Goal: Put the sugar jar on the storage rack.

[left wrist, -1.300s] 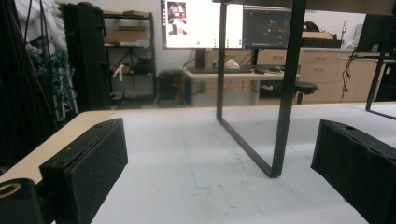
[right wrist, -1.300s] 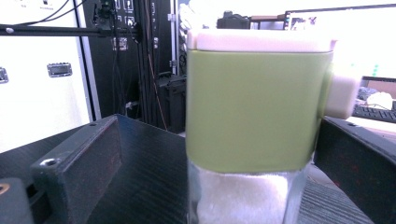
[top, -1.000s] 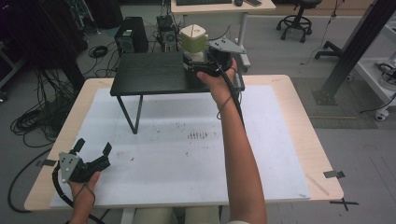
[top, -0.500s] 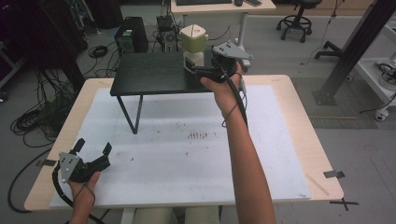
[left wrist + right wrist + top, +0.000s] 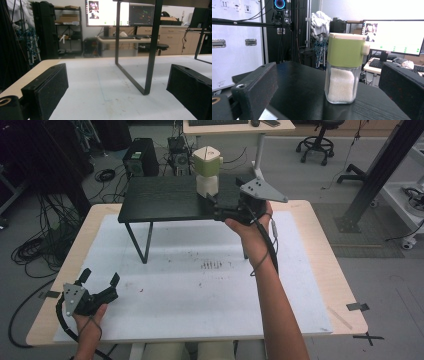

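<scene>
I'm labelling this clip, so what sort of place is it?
Probably a lab or workshop: cable bundles on the floor, lit monitors on a desk, an equipment rack, and an office chair behind the table.

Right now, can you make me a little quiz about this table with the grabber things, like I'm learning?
1. True or false: the right gripper is squeezing the green-topped jar.
2. What does the jar stand on?
A. the white mat
B. the black raised shelf
C. the floor
3. Fill in: the white stuff fills the jar's clear part about ___ full.

Key: 1 false, its jaws stand open with the jar beyond them; 2 B; 3 three-quarters. The left gripper is open too, low over the white mat.
</scene>
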